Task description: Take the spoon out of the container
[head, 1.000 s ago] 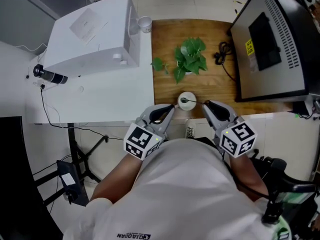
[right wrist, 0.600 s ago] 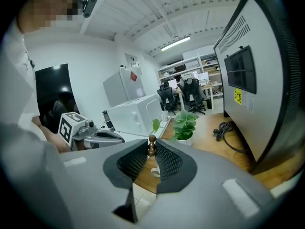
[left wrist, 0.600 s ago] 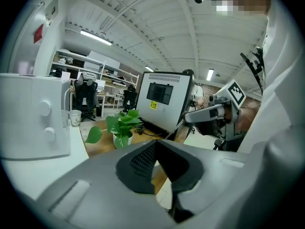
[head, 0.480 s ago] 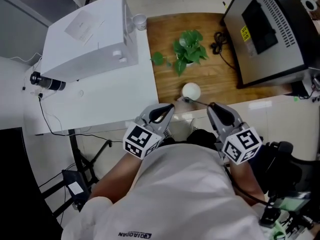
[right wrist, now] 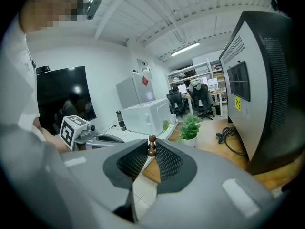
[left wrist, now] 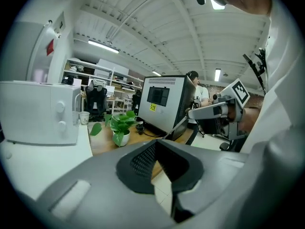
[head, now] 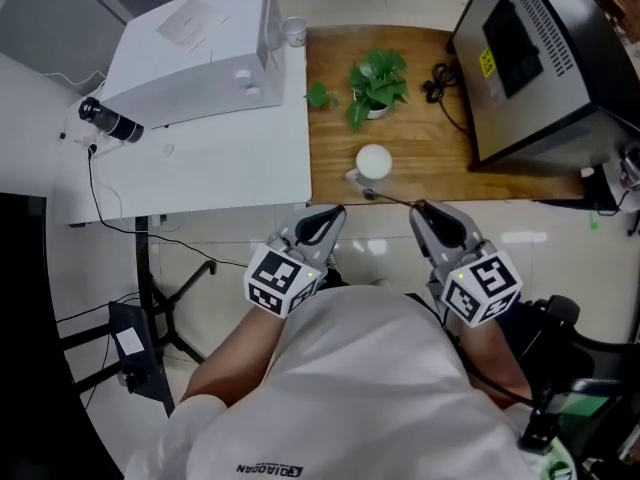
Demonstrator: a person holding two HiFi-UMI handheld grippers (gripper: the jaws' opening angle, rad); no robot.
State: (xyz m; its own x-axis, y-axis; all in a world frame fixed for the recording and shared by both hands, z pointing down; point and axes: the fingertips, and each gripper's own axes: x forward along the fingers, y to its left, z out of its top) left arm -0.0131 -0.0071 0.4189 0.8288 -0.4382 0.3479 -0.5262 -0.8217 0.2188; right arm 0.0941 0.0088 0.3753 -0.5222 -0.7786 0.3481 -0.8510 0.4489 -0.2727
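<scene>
The white round container stands on the wooden table near its front edge. My right gripper is shut on the handle of the thin metal spoon. The spoon reaches left, and its bowl hangs just in front of the container, outside it. In the right gripper view the spoon's brown handle knob sticks up between the pads. My left gripper hovers off the table's edge, left of the spoon, jaws together and empty. The left gripper view shows the spoon slanting down from the right gripper.
A potted green plant and a black cable sit behind the container. A large dark machine fills the right side. A white appliance and a paper cup stand on the white table to the left.
The spoon has come out of the container, drawn back toward the table's front edge by the right gripper. Both grippers have pulled back from the table.
</scene>
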